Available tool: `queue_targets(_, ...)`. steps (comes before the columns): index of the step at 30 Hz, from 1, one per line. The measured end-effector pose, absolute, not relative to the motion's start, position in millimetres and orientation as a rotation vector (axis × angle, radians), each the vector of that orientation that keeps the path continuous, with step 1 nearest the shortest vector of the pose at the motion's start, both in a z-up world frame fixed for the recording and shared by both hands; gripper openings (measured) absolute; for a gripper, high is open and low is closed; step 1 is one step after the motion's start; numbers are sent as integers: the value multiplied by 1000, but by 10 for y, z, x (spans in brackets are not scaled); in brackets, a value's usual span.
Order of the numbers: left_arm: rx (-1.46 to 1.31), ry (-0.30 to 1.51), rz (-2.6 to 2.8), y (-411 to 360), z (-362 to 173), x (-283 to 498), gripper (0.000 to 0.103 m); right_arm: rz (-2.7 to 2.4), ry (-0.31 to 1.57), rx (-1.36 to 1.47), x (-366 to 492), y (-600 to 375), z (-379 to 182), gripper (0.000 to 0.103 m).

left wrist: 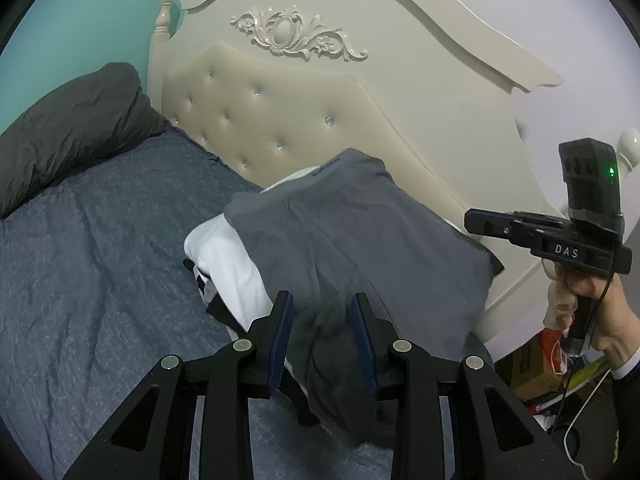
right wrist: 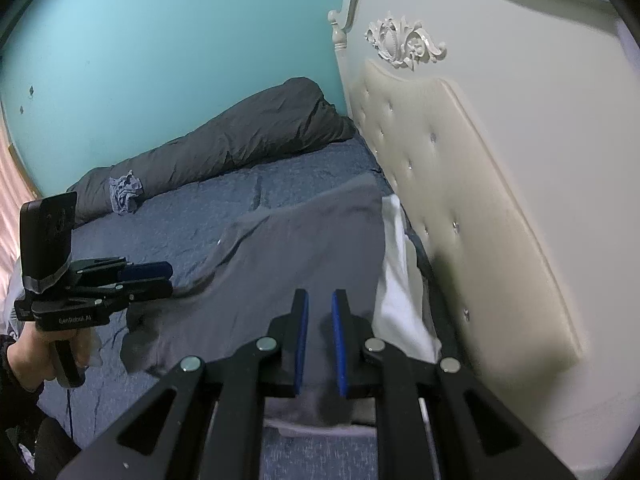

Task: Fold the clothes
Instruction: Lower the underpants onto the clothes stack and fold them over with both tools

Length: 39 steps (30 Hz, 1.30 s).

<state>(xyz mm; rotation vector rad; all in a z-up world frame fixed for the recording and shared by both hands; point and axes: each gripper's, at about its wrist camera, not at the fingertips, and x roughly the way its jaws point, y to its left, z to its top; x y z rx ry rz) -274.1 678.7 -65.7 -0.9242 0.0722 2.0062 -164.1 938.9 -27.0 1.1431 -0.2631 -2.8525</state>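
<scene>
A grey garment (left wrist: 352, 240) is stretched over a white folded garment (left wrist: 224, 256) beside the headboard. My left gripper (left wrist: 322, 312) is shut on a bunched edge of the grey cloth, which fills the gap between its blue pads. In the right wrist view the grey garment (right wrist: 304, 240) spans from the left gripper (right wrist: 170, 276) across to my right gripper (right wrist: 320, 312), whose pads stand close together with grey fabric between them. The white garment (right wrist: 396, 280) shows along its right edge. The right gripper (left wrist: 470, 218), held by a hand, is also in the left wrist view.
The cream tufted headboard (left wrist: 280, 100) stands right behind the pile. A dark duvet (right wrist: 240, 136) lies rolled along the teal wall, with a small crumpled bluish cloth (right wrist: 126, 194) at its foot. Blue bed sheet (left wrist: 100, 260) spreads to the left. Boxes and cables (left wrist: 540, 364) sit beside the bed.
</scene>
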Motion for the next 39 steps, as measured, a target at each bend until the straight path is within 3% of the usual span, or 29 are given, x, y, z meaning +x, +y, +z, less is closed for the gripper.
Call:
queue_targets(12, -945, 96, 2046, 6812, -828, -2646, 33, -2906, -417, 1124, -1436, 9500, -578, 11)
queue_targets(39, -831, 51, 2130, 6215, -149, -2105, 35, -3009, -464, 936, -839, 8674, -43, 11)
